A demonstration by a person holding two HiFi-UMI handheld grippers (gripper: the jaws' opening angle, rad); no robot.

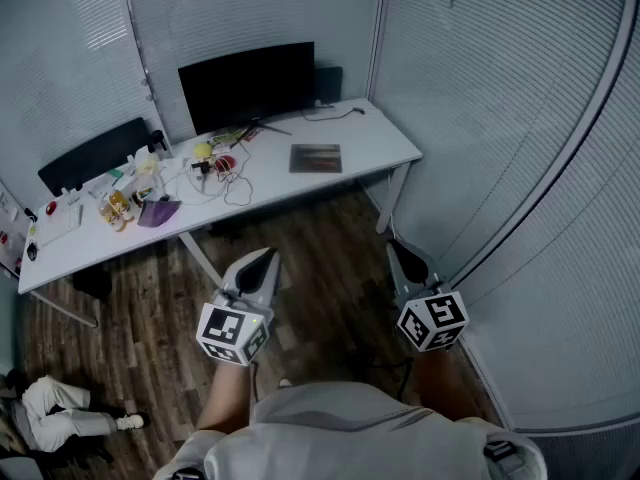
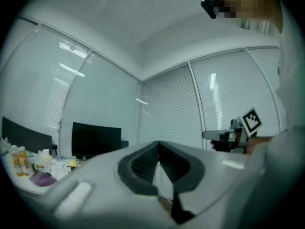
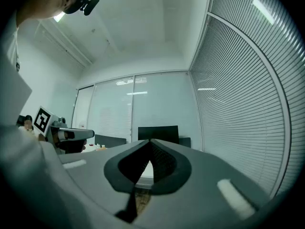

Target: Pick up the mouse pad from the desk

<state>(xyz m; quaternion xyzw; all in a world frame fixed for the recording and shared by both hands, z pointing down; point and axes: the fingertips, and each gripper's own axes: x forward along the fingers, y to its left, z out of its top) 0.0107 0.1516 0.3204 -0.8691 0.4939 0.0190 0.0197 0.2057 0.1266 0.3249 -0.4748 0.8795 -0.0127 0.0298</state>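
Showing both claws held level over a floor (image 1: 330, 303) of dark wood-grain planks, well apart from the worktop (image 1: 375, 133).

Left claw (image 1: 264, 256): a smooth grey moulded shell tapering to a point. Its jaws are clenched tip to tip with nothing between them. In the left gripper view its ribbed black pads (image 2: 145, 164) meet along a narrow seam.

Right claw (image 1: 396, 249): the same shape, likewise clenched and empty. Its textured pads (image 3: 162, 161) are pressed together in the right gripper view.

Each claw carries a white cube printed with black square markers at its rear (left cube (image 1: 235, 333), right cube (image 1: 433, 320)).

Mouse pad (image 1: 315, 157): a thin, flat, matte rectangle of dull brown-grey. It lies on the right half of the smooth white worktop, and neither claw touches it. Bare white surface borders all four of its sides, and its near edge lies just back from the worktop's front edge.

Monitor (image 1: 248, 83): a flat black panel standing at the rear of the worktop, behind and to the left of the pad.

Loose thin cables (image 1: 232, 183) curl to the pad's left, and beyond them lies small clutter, including a purple item (image 1: 158, 213).

The worktop's right end, carried on a white leg (image 1: 385, 203), stands near a wall of slatted blinds (image 1: 480, 88). That wall curves round close beside the right claw. Open floor separates the claw tips from the worktop's front edge.
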